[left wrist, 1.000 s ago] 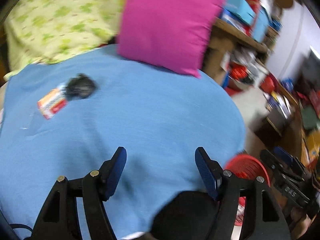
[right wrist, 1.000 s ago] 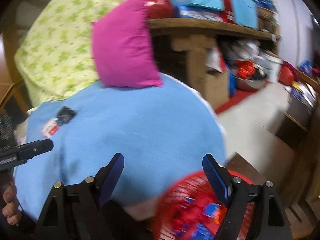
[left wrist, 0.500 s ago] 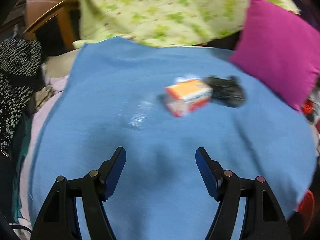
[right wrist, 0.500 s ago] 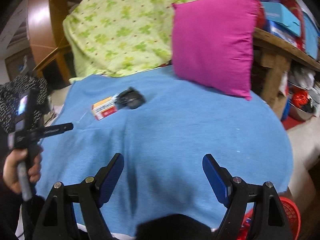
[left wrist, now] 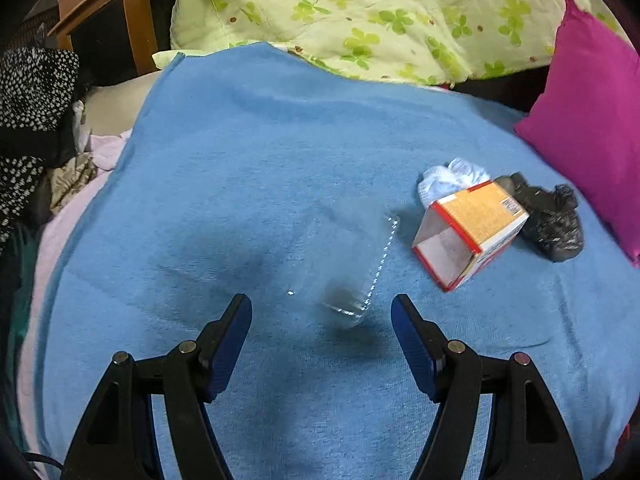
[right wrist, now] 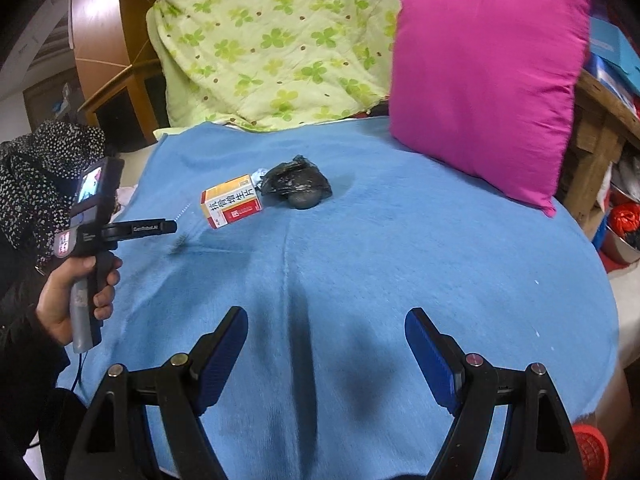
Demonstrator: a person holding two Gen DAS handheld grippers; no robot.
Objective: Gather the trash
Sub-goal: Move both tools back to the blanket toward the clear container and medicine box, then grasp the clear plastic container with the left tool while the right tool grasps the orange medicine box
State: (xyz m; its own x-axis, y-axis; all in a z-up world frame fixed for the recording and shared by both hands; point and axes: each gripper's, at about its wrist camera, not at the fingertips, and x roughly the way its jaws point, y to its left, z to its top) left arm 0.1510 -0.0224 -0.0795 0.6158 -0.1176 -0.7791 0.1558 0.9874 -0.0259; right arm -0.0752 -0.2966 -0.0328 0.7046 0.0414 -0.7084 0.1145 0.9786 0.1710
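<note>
Fuzzy matt blue fleece blanket (left wrist: 280, 152), see-through glossy plastic cup (left wrist: 352, 264) lying on it, smooth printed orange cardboard box (left wrist: 472, 232), crinkly shiny black plastic bag (left wrist: 552, 220), soft quilted green-clover cotton duvet (right wrist: 272, 40).

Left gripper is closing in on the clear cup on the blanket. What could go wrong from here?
1. The clear cup lies on its side and is nearly invisible against the blue blanket; the open left gripper may misjudge it or crush it.
2. The open box, white tissue and black bag sit clustered; grabbing one could drag the others.
</note>
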